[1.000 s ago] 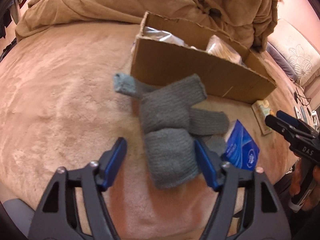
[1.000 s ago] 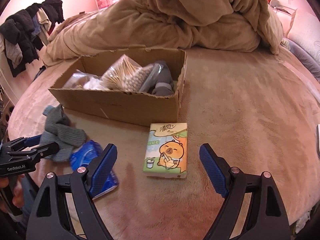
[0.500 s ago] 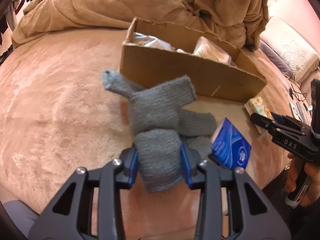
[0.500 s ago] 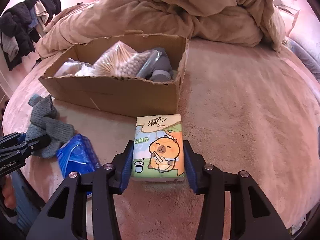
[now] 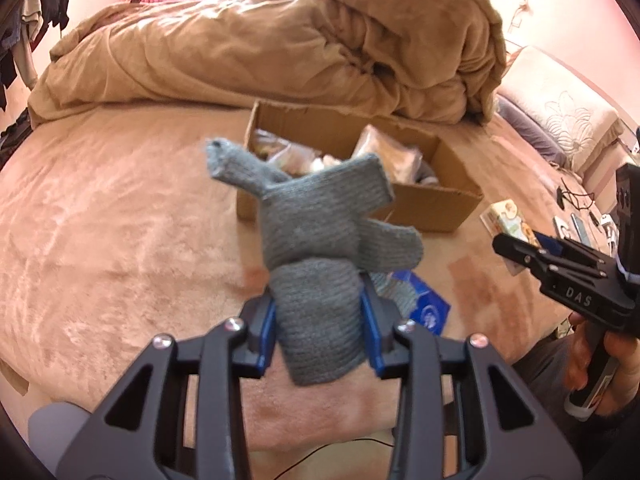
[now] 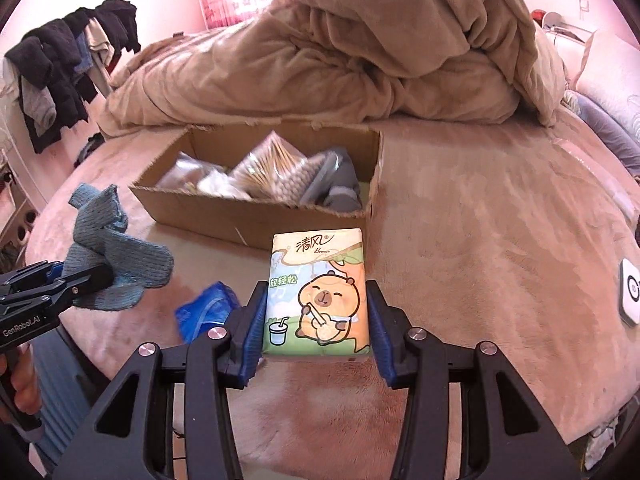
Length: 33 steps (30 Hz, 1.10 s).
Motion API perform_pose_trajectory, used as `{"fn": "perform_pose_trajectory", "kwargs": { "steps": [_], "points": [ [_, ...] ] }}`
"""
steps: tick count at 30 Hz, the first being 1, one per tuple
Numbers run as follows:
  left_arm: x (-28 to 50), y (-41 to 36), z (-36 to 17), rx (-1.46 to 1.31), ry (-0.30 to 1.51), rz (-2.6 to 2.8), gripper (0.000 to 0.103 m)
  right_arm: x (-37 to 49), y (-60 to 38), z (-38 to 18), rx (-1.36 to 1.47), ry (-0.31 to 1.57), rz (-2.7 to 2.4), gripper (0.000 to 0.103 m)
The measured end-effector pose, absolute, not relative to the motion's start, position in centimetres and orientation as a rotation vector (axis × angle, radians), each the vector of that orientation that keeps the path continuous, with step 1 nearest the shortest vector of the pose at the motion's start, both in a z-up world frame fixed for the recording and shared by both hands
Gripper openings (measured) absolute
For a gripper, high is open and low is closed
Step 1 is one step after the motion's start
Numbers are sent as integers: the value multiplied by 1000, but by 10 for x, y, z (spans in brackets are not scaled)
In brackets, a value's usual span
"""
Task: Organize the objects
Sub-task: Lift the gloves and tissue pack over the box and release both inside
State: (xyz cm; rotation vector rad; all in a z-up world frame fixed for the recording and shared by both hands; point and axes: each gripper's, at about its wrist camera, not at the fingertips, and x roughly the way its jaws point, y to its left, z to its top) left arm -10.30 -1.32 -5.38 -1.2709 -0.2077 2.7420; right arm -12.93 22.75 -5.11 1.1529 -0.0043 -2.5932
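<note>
a: left tongs [image 5: 320, 320] clamp the grey gloves [image 5: 320, 248], lifted at centre frame; right tongs [image 6: 316, 322] pinch the tissue pack [image 6: 318, 296]

b: the cardboard box [image 6: 256, 224] lies just beyond both, upper centre

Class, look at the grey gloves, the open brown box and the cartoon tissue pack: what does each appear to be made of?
Grey gloves: knitted yarn, probably wool or acrylic; ribbed stitches show, matte.
Open brown box: corrugated cardboard, matte, with rough torn edges.
Cartoon tissue pack: likely thin printed plastic film over soft tissues; slight sheen, though the wrapper could be paper.
</note>
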Motion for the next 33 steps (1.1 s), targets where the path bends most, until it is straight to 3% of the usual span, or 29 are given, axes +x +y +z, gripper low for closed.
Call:
{"fn": "perform_pose_trajectory", "kwargs": {
  "steps": [20, 33],
  "points": [
    [-125, -1, 26, -1099, -130, 2738, 37, -130, 243, 32, 973, -78, -2695, 48],
    [-145, 3, 68, -996, -148, 2730, 37, -161, 243, 47, 925, -95, -2708, 48]
  ]
}}
